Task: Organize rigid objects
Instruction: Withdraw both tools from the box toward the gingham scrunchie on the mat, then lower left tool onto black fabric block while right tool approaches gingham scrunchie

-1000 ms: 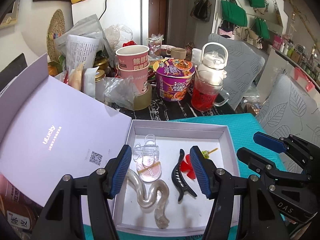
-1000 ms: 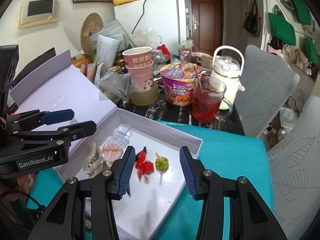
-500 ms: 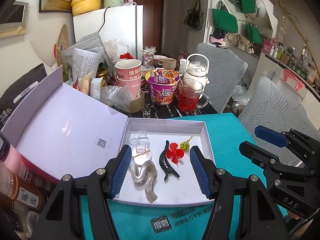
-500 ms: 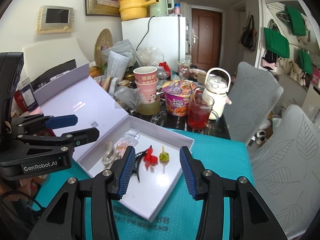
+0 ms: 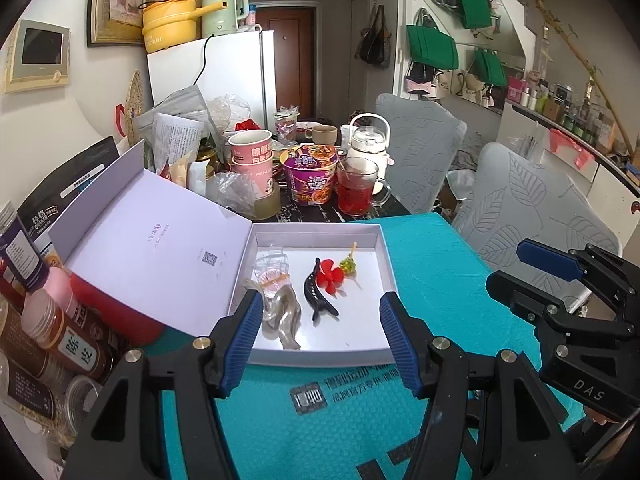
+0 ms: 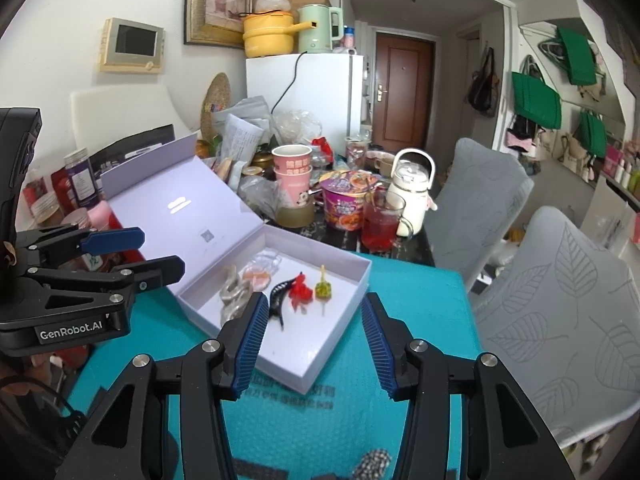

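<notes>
A shallow white box is lying open on the teal mat covering the near part of the surface, its lid leaning back to the left against jars and packets. Inside the box, hair accessories are lying in a loose row. At the left a clear hair clip is sitting at the far end, with a translucent wavy clip lying nearer, just in front of it. A black claw clip is lying in the middle, touching a red flower clip on its right. A small green ornament on a stick is resting just right of the flower.

The left gripper is hovering above the near edge of the box, its jaws standing moderately apart with nothing between them. The right gripper is hanging over the near right corner of the box, also empty; its jaws have just been opening a little and are standing at a middling width. Neither is touching the box or its contents.

Beyond the box, on the far part of the surface, stacked pink paper cups, a purple instant noodle bowl, a glass mug of red drink and a white kettle are standing close together. Two grey chairs are standing to the right.
</notes>
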The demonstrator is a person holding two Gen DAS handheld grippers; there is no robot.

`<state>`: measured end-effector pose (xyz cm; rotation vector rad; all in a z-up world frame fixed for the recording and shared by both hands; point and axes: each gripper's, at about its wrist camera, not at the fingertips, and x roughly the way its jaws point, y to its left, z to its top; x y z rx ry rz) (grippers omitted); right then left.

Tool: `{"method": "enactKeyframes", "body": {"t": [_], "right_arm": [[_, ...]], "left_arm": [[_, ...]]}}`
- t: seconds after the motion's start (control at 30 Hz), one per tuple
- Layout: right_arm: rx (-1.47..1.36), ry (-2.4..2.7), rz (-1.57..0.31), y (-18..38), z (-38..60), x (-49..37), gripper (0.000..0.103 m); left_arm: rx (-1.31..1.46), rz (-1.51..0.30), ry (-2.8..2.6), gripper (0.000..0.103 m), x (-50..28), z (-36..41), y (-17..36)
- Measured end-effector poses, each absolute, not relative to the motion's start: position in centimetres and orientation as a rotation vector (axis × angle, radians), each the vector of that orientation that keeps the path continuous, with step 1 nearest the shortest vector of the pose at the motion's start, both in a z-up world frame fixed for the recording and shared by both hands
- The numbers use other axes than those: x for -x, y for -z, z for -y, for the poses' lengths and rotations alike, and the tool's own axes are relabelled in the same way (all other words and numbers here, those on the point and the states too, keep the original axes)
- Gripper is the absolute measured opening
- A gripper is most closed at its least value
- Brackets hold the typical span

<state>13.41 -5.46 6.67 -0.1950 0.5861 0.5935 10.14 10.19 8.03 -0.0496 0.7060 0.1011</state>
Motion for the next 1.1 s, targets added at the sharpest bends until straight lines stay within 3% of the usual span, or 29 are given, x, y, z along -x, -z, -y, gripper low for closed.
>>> {"method": "enactKeyframes", "body": {"t": [0.07, 0.1, 0.17, 1.1], "right_arm": [[0.199, -0.591, -0.582, -6.6, 5.8, -12.6, 0.049], [0.199, -0.588, -0.580, -6.5, 6.0, -12.1, 0.049], [0.200, -0.586, -0.579, -6.3, 6.5, -11.3, 0.049], [0.163, -0.484, -0.687, 0.3, 14.0, -6.8, 0.051]], "left_arm": [[0.044, -0.707, -0.094, 0.063, -9.4, -9.8, -7.9], [0.042, -0.709, -0.092, 0.072, -9.0, -9.5, -7.7], [0.040, -0.705, -0.088, 0.079, -8.2, -9.1, -7.5], [0.002, -0.795, 0.025, 0.079, -5.2, -1.9, -1.5]]}}
